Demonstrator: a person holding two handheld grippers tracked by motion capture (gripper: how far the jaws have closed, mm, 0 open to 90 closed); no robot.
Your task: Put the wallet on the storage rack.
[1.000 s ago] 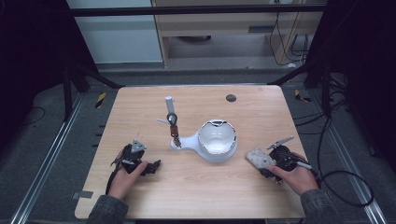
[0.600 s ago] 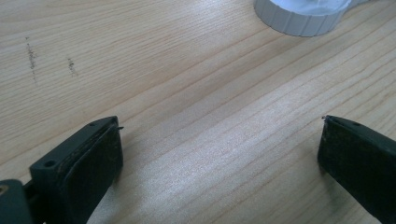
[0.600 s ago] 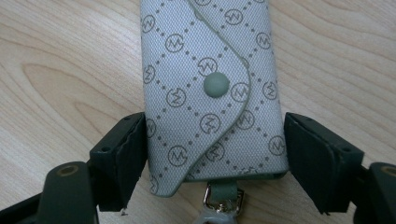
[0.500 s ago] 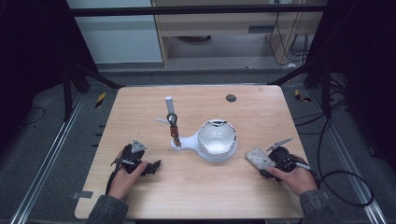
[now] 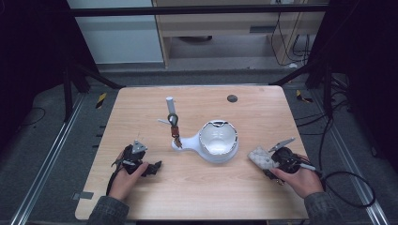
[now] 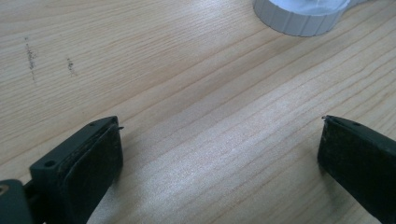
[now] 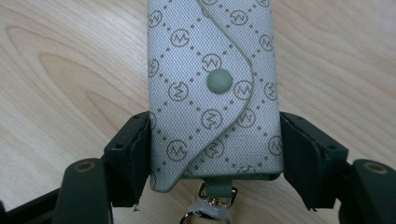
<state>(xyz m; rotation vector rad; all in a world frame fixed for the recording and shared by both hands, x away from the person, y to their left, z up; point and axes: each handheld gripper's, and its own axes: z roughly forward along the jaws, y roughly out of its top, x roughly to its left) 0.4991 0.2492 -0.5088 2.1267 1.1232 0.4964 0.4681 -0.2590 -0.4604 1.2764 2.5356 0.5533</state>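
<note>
Your right gripper (image 7: 212, 154) has a small cloth pouch (image 7: 212, 88) between its two black jaws. The pouch is pale grey-green, with a woven feel, lines of dots that cross in diamonds, and little round marks with a letter inside. A curved flap folds over its front and shuts with a round snap button (image 7: 219, 80). A small metal clip (image 7: 208, 205) hangs from its near end. Your jaws have just been closing, and now both pads press on the long sides of the pouch, so you are gripping it. In the high view the pouch (image 5: 259, 157) lies on the smooth wooden table (image 5: 263, 112), near your right edge, just to the right of the white round dish (image 5: 218, 143) with a shiny inside and ribbed wall.

Your left gripper (image 6: 219, 158) rests low over bare wood. Its jaws stand wide apart, with nothing between them. They touch nothing you can see, and the white dish (image 6: 299, 18) sits well away at the top
</note>
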